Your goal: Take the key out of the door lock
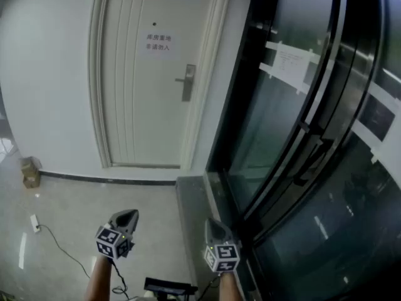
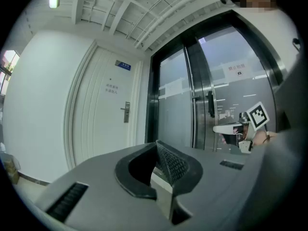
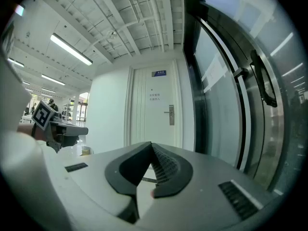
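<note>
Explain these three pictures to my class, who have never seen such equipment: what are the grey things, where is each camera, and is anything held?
There is no robot: a person holds a two-jaw tool in each hand. The head view looks down from the person's head at the left tool and the right tool. The other two views come from cameras riding on the tools, looking along their jaws. Both tools are shut and hold nothing. Ahead stands a white door with a metal lock plate; glass doors are to its right. Any key there is too small to see.
</note>
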A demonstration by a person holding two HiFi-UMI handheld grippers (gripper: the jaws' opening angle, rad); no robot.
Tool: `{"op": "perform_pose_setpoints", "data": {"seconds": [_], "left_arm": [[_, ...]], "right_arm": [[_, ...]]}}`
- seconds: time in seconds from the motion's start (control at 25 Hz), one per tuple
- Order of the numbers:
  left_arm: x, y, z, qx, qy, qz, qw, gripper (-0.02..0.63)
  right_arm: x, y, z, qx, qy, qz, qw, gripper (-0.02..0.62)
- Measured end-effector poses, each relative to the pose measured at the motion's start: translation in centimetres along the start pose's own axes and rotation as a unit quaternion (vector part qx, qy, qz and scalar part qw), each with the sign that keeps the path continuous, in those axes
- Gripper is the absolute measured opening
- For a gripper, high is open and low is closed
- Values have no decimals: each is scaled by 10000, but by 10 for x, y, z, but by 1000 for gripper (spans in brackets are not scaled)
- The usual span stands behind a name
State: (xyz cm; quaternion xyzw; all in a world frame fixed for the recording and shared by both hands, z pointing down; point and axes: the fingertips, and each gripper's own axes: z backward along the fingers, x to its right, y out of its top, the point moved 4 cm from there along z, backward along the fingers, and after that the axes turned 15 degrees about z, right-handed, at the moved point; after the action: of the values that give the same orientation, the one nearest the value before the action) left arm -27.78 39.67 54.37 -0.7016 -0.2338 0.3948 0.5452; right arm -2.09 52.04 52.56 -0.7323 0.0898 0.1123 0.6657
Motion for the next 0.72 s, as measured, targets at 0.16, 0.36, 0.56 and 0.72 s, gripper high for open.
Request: {"op": "perform_pose_setpoints", "data": {"seconds": [0.16,0.36,0.56,0.72], "left_arm": [[5,3,-4,102,25,-30,9999,8],[11,4,-5,143,29,-32,9999,9],[17,4,-8,157,79,-43,9998,8],[25,3,-13,166,94,-44,9998,8]], "right_arm": [[5,0,2,6,11,27,10000,3],[12,3,7,180,-2,-197,9996,5],[19,-1,8,148,53,-137,9998,5],[25,-4,8,165,129,-117,9997,5]]}}
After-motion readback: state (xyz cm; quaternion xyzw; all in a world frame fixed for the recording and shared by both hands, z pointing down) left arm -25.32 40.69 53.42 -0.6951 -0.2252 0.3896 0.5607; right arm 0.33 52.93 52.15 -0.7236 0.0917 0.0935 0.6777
